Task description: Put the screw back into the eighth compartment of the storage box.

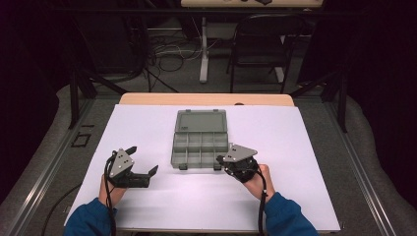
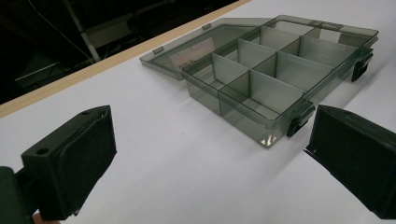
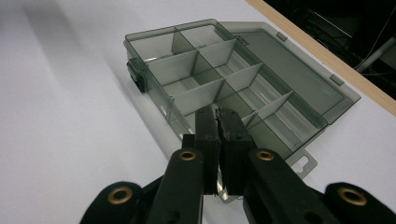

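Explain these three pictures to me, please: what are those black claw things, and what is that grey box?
A person holds a hand tool with two black jaws in each hand. The high view looks down on the white table: left gripper, right gripper. The other two pictures come from cameras riding on each tool. The left one's jaws stand wide open, holding nothing; the right one's are shut at the near edge of the open compartment box, whose lid lies flat behind it. The compartments look empty.

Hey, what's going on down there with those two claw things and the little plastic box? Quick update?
Left gripper open, resting clear of the box. Right gripper shut at the near right corner of the organizer box. Box lid open, compartments look empty. Nothing in the way.
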